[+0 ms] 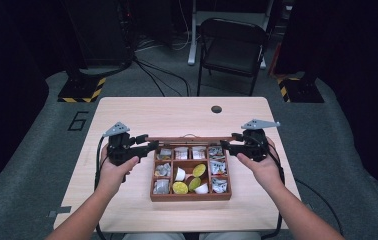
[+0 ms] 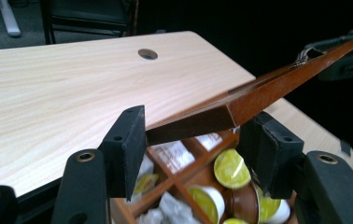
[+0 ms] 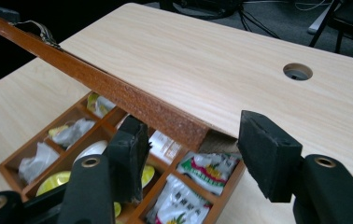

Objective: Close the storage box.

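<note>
Hand-held grippers, left (image 1: 149, 145) and right (image 1: 225, 145), clamp opposite ends of the wooden lid (image 1: 189, 140), raised over the compartment box (image 1: 191, 196) of capsules (image 1: 199, 170) and sachets (image 1: 218, 185) on the worktop (image 1: 177, 112); a chair (image 1: 232, 45) stands beyond.

Beyond my tongs the pale wood counter (image 1: 142, 112) stretches away, with a round cable hole (image 1: 216, 109) near its far edge. Past that edge a black folding chair (image 1: 232, 45) stands on the grey floor (image 1: 27, 150). Far off to my left tongs' side, a yellow-and-black striped base (image 1: 83, 90) sits with cables (image 1: 152, 70) trailing by.
</note>
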